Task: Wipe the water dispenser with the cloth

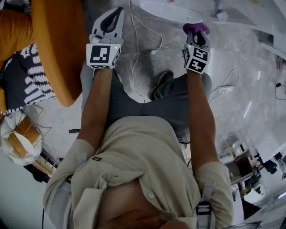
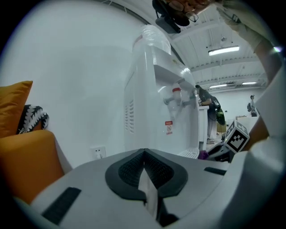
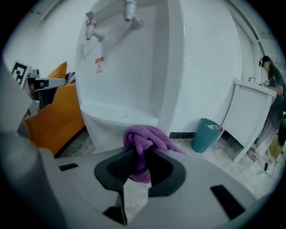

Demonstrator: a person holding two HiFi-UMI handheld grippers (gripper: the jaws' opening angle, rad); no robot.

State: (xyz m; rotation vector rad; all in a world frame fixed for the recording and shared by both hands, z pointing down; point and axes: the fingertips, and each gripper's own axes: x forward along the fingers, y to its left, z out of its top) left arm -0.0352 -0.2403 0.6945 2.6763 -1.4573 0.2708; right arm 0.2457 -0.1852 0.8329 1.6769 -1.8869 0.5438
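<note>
The white water dispenser (image 2: 154, 103) stands against the wall, with red and white taps (image 3: 91, 27) above its drip tray (image 3: 114, 112). A purple cloth (image 3: 144, 139) is bunched between the jaws of my right gripper (image 3: 139, 155), which is shut on it a short way in front of the drip tray. In the head view the cloth (image 1: 195, 28) sticks out of the right gripper (image 1: 197, 35) just below the tray's edge (image 1: 167, 10). My left gripper (image 2: 144, 155) is shut with nothing in it, held level beside the dispenser's side panel; the head view shows it (image 1: 110, 20) left of the right gripper.
An orange sofa (image 1: 58, 44) with a black-and-white cushion (image 1: 31, 76) stands close on the left. White cables (image 1: 138, 49) trail over the marble floor. A teal bin (image 3: 206, 134) sits right of the dispenser by a white panel (image 3: 250, 116). A wall socket (image 2: 98, 152) is low on the wall.
</note>
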